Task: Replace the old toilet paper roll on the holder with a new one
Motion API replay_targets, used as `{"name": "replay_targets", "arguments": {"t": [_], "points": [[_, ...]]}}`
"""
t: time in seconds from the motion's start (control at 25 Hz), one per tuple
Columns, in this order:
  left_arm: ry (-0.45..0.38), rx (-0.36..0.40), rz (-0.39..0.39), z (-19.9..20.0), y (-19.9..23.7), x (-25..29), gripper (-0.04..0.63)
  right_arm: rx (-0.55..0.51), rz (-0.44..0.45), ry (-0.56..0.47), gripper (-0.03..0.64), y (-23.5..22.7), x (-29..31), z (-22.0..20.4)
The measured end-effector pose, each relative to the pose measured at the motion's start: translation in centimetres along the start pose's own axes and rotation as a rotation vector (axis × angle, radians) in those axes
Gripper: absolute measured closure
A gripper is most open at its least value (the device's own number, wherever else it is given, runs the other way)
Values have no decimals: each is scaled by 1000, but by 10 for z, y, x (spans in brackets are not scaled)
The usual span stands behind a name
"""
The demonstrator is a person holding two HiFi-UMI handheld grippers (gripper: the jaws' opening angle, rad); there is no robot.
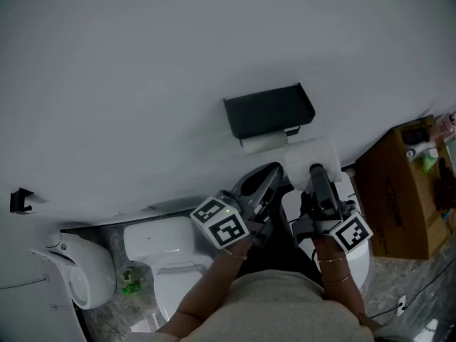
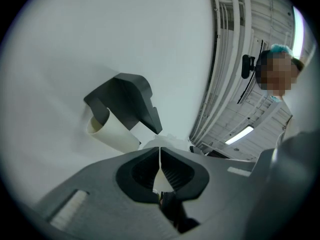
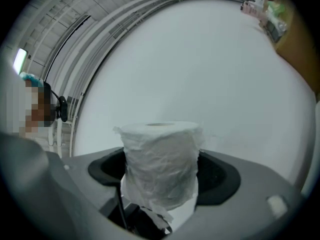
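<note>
A black toilet paper holder (image 1: 269, 111) is fixed to the white wall. Under its cover sits the old roll (image 1: 260, 143), worn down to a pale tube (image 2: 112, 131) below the holder (image 2: 125, 101) in the left gripper view. My left gripper (image 1: 274, 169) is just below the holder, jaws shut with nothing between them (image 2: 160, 159). My right gripper (image 1: 315, 171) is beside it, to the holder's lower right. It is shut on a full white new roll (image 3: 160, 159), which stands upright between its jaws (image 3: 162, 171) and shows as a white mass (image 1: 324, 155) in the head view.
A white toilet (image 1: 171, 262) stands below left, with a white rounded bin (image 1: 78, 273) and a small green item (image 1: 130, 282) on the floor near it. A cardboard box (image 1: 402, 191) stands at right. A black hook (image 1: 21, 200) is on the left wall.
</note>
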State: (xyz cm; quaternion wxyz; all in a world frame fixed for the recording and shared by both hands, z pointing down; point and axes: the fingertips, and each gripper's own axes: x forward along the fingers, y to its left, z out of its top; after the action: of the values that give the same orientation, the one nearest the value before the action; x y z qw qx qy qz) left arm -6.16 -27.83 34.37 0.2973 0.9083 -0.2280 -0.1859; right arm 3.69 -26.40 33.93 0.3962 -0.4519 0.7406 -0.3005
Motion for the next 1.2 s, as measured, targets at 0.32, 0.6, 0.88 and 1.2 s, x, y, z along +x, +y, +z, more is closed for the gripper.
{"name": "replay_targets", "arguments": {"t": [0.32, 0.6, 0.88, 1.2], "points": [[9, -23, 20, -7, 7, 24, 579, 5, -4, 3, 202, -12, 12, 25], [0, -6, 62, -10, 17, 31, 578, 21, -22, 38, 202, -27, 18, 28], [5, -44, 102, -22, 29, 30, 574, 23, -23, 52, 202, -39, 23, 31], [-39, -134, 209, -24, 56, 31, 374, 38, -18, 54, 202, -53, 28, 39]]}}
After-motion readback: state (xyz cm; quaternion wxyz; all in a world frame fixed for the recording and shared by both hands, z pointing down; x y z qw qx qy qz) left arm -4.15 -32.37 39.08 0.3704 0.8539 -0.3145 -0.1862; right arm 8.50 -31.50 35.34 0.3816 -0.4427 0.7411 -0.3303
